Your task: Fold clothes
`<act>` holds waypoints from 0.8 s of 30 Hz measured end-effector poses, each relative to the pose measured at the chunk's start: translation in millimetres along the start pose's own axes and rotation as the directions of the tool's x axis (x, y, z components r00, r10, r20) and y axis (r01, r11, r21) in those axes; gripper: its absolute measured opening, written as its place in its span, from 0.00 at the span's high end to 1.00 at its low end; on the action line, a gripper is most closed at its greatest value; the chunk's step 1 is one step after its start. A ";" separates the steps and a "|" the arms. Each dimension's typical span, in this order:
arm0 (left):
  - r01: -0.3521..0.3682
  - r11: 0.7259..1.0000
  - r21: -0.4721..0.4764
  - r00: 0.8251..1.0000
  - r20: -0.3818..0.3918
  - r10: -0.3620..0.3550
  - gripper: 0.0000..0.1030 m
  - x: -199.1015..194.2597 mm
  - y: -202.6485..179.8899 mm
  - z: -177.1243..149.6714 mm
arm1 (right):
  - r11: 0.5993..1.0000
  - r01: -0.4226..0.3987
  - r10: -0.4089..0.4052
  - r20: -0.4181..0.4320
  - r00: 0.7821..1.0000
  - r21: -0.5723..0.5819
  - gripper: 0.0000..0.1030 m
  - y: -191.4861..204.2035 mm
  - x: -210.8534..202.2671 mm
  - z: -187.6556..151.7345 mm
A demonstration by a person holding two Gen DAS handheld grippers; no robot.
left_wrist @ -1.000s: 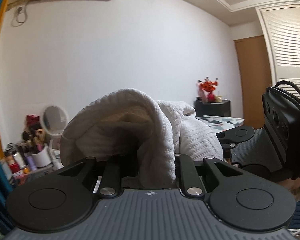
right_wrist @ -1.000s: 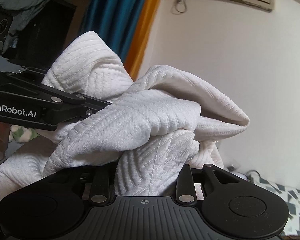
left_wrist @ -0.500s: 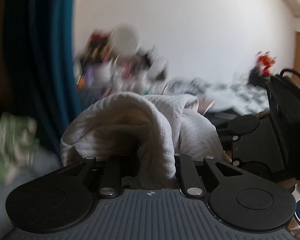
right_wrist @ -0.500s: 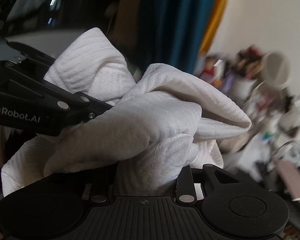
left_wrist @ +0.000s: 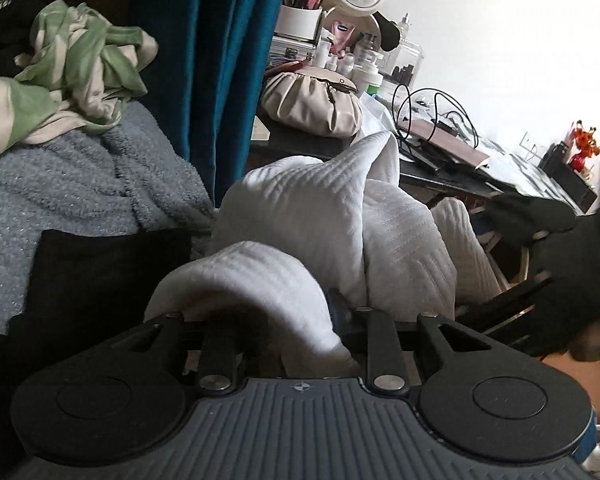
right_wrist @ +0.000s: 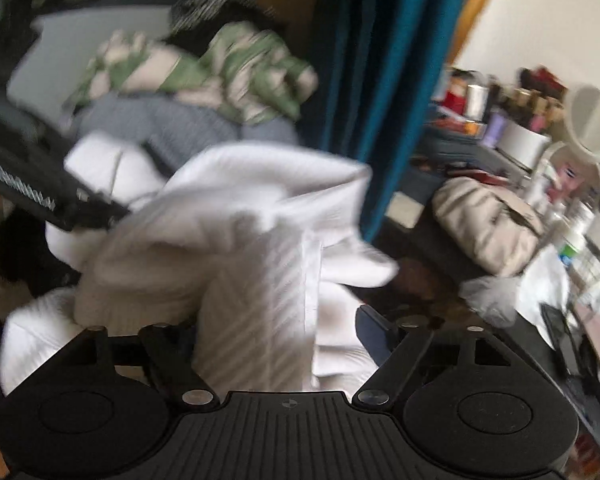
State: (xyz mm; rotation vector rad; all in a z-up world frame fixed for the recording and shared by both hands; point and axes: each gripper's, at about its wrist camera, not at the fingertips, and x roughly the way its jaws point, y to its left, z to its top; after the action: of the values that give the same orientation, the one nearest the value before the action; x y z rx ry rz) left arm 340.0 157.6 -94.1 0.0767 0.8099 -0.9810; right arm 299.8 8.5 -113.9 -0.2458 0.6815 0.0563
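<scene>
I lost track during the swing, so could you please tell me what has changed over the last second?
Both views swung from the wall down to the clothes pile. The right hand-held gripper has opened; the left hand-held gripper stays clamped on the white garment.

The left wrist view was sharp and evenly daylit; the right was motion-blurred; fisheye bending curved both edges.

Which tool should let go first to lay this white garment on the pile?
Probably right: the right tool looks wider apart already, while the left tool looks clamped on the white garment.
</scene>
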 end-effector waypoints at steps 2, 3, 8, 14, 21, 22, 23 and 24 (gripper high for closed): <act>0.017 0.999 -0.028 1.000 -0.005 -0.017 0.71 0.6 7.7 3.9 | 0.999 -0.004 0.003 0.018 1.000 0.033 0.23 -5.7 -30.8 1.2; 0.024 0.999 -0.034 1.000 -0.005 -0.024 0.70 1.2 8.5 4.7 | 0.999 -0.006 0.005 0.028 1.000 0.049 0.21 -8.6 -46.2 1.8; 0.053 0.996 -0.071 0.999 0.002 -0.053 0.61 1.1 12.1 9.0 | 0.999 -0.047 0.047 0.008 0.999 0.009 0.08 8.3 -74.6 -19.9; 0.129 0.989 -0.072 0.990 0.062 -0.125 0.18 -21.8 3.2 18.5 | 0.998 -0.053 0.051 -0.066 0.996 -0.031 0.27 5.7 -45.3 -48.5; 0.101 0.995 0.010 0.994 -0.035 -0.101 0.14 22.8 -10.8 21.1 | 0.999 -0.020 0.027 -0.139 0.990 0.050 0.36 -3.2 -11.6 -60.2; 0.095 0.996 0.004 0.994 -0.057 -0.094 0.16 31.7 -10.8 20.6 | 0.998 -0.014 0.022 -0.143 0.990 0.054 0.36 -2.7 -10.5 -61.4; 0.088 0.996 -0.003 0.993 -0.080 -0.088 0.25 40.6 -10.7 20.1 | 0.998 -0.008 0.016 -0.145 0.989 0.056 0.36 -1.8 -10.1 -62.5; 0.080 0.997 0.004 0.993 -0.092 -0.079 0.40 45.3 -11.1 19.3 | 0.998 0.000 0.009 -0.147 0.989 0.056 0.35 -1.2 -10.4 -63.6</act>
State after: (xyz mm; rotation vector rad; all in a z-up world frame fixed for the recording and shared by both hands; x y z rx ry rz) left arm 355.9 111.2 -106.1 0.0976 0.8987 -1.0618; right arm 252.7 -7.8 -154.7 -0.1956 0.8294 0.0235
